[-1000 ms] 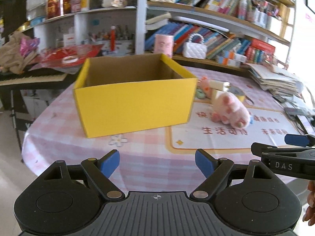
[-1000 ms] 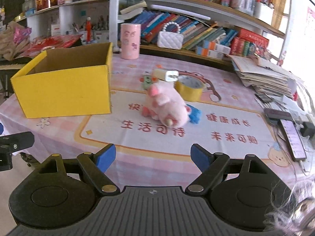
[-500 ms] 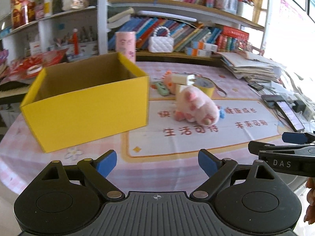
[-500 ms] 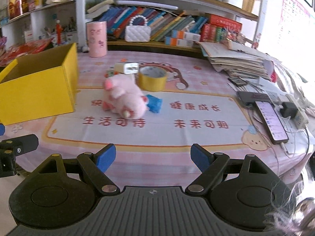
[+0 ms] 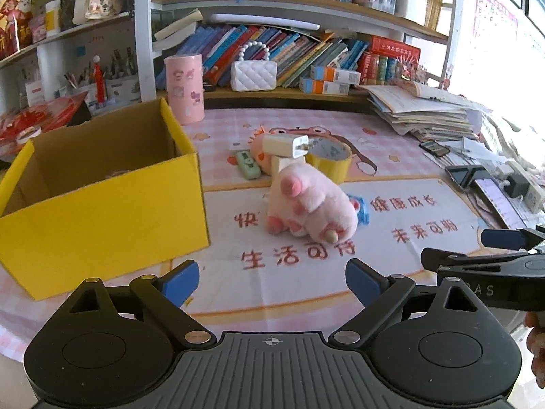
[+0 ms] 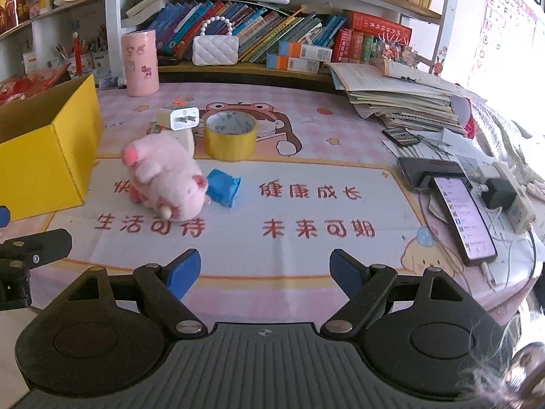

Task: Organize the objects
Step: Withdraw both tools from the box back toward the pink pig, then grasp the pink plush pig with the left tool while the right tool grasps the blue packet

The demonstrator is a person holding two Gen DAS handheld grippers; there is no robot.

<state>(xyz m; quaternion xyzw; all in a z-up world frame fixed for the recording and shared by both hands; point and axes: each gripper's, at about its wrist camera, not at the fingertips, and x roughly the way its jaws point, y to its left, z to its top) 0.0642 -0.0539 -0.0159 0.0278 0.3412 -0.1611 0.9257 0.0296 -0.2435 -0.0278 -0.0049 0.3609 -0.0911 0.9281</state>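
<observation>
- Hovering at the near edge of the table (image 6: 340, 170), both grippers are held with jaws spread wide and nothing between them: the left gripper (image 5: 272, 277) and the right gripper (image 6: 265, 267).
- The pink plush pig (image 5: 308, 209) is seen lying on its side near the middle of the table, just right of the yellow box (image 5: 102, 204), which stands open-topped toward the left edge.
- From the left jaws the pig lies straight ahead and slightly right; from the right jaws it lies ahead and clearly to the left (image 6: 163, 184). The left gripper is judged the nearer and better lined up.
- The pig's long axis is seen running roughly from the near edge toward the far edge, rump nearest, so a grasp across its body would be suited to jaws opening left-right.
- A blue object (image 6: 223, 187) is seen touching the pig on its right; behind it a roll of yellow tape (image 6: 230, 134), a white charger (image 6: 178, 118) perched on a pale block, and a green item (image 5: 248, 164) are clustered.
- Nothing can be made out inside the box for certain, so the task is judged barely begun.
</observation>
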